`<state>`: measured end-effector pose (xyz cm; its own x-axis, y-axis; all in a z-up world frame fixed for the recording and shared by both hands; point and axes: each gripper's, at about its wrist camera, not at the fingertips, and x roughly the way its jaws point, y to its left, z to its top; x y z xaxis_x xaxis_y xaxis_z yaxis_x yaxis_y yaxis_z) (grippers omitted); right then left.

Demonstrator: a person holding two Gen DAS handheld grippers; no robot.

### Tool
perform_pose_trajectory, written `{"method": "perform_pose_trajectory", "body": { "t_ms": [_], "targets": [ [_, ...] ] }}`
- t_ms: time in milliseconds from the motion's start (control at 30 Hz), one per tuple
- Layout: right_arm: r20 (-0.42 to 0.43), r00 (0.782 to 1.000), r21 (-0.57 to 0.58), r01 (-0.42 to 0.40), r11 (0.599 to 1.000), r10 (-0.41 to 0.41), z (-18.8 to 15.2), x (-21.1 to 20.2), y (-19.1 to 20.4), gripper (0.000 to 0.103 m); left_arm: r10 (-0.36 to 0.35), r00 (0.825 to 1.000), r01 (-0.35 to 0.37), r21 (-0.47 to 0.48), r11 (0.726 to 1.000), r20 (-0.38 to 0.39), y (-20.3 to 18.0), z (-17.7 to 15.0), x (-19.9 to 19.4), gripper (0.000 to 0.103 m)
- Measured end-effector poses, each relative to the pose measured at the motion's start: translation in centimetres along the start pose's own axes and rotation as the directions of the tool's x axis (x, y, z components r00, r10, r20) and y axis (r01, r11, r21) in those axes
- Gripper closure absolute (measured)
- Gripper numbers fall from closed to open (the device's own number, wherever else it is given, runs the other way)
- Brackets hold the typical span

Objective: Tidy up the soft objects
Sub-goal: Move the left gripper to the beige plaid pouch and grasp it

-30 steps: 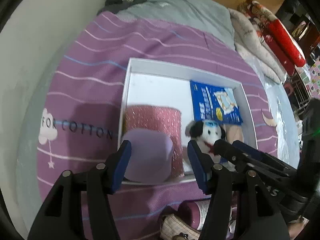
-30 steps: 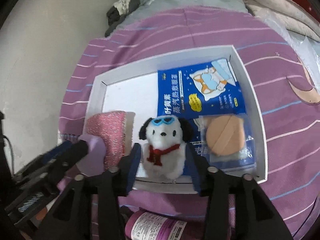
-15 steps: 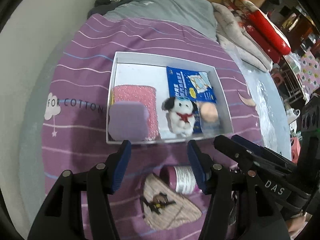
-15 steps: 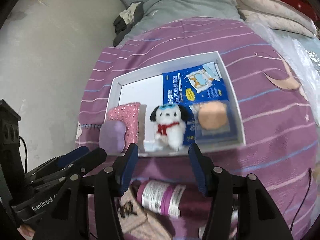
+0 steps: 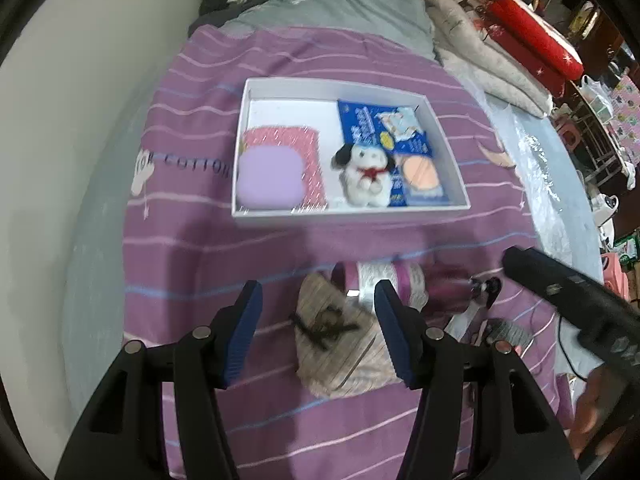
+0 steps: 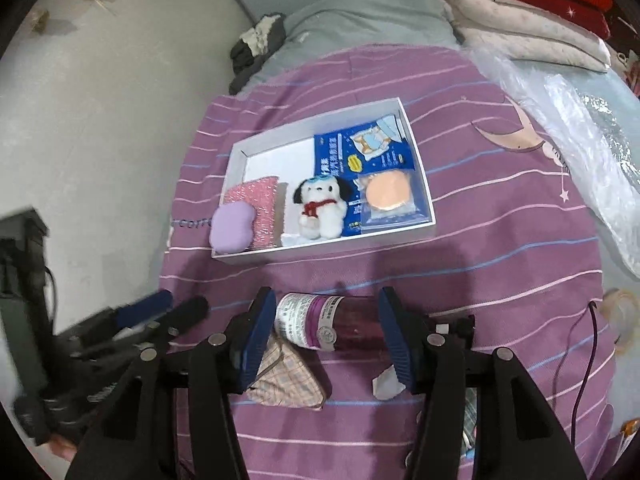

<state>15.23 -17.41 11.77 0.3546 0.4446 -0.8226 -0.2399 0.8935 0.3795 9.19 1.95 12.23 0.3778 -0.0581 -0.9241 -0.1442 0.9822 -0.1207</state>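
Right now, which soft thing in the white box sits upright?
The plush dog with the red scarf: it sits upright, while the purple sponge and pink pad lie flat.

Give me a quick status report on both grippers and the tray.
Left gripper open, empty. Right gripper open, empty. Plush dog sits in white tray. Purple bottle lies between right fingers.

Both wrist views above tray (image 5: 348,216)

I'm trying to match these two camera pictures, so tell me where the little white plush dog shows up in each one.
Left wrist view: the plush dog sits above centre, in the white tray, right of the purple sponge.
Right wrist view: the plush dog is left of centre, in the white tray.
Shared landmark: the blue packet behind the dog.
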Motion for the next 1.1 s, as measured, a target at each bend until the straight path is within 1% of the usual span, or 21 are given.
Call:
{"method": "perform_pose_trajectory", "body": {
  "t_ms": [100, 333, 467, 533, 633, 867, 967, 1100],
  "targets": [
    [0.000, 1.000, 0.003, -0.020, 1.000, 0.020, -0.5, -0.7, 0.0, 0.050, -0.001, 1.000, 0.001, -0.007, 1.000, -0.009, 0.3, -0.8, 0.0, 0.044],
    [-0.002, 1.000, 0.014, -0.018, 1.000, 0.018, -1.7, -1.9, 0.0, 0.050, -0.026, 1.000, 0.026, 0.000, 1.000, -0.005, 0.2, -2.3, -0.4, 0.044],
    [-0.030, 0.999, 0.007, -0.027, 1.000, 0.028, -3.0, -1.8, -0.4, 0.050, -0.025, 1.000, 0.026, 0.019, 1.000, -0.017, -0.2, -3.0, 0.2, 0.044],
    [-0.049, 0.998, 0.014, -0.027, 1.000, 0.028, -3.7, -1.5, -0.9, 0.050, -0.036, 0.999, 0.037, 0.024, 0.999, -0.032, -0.2, -3.3, 0.7, 0.044],
    [-0.070, 0.998, 0.021, -0.004, 1.000, 0.005, -4.9, -1.3, -1.8, 0.050, -0.050, 0.997, 0.050, 0.011, 0.999, -0.054, 0.0, -3.4, 1.5, 0.044],
    [-0.082, 0.996, 0.075, 0.032, 0.997, -0.026, -5.9, -1.4, -4.4, 0.050, -0.067, 0.993, 0.067, 0.002, 0.998, -0.095, 0.2, -3.5, 3.0, 0.044],
    [-0.084, 0.996, 0.092, 0.038, 0.995, -0.031, -5.9, -1.4, -5.0, 0.050, -0.089, 0.988, 0.088, -0.015, 0.996, -0.125, 0.4, -3.5, 4.1, 0.044],
    [-0.110, 0.993, 0.096, 0.059, 0.994, -0.048, -6.3, -0.8, -5.7, 0.050, -0.122, 0.978, 0.120, -0.020, 0.993, -0.171, 0.1, -3.6, 5.7, 0.044]
  ]
}}
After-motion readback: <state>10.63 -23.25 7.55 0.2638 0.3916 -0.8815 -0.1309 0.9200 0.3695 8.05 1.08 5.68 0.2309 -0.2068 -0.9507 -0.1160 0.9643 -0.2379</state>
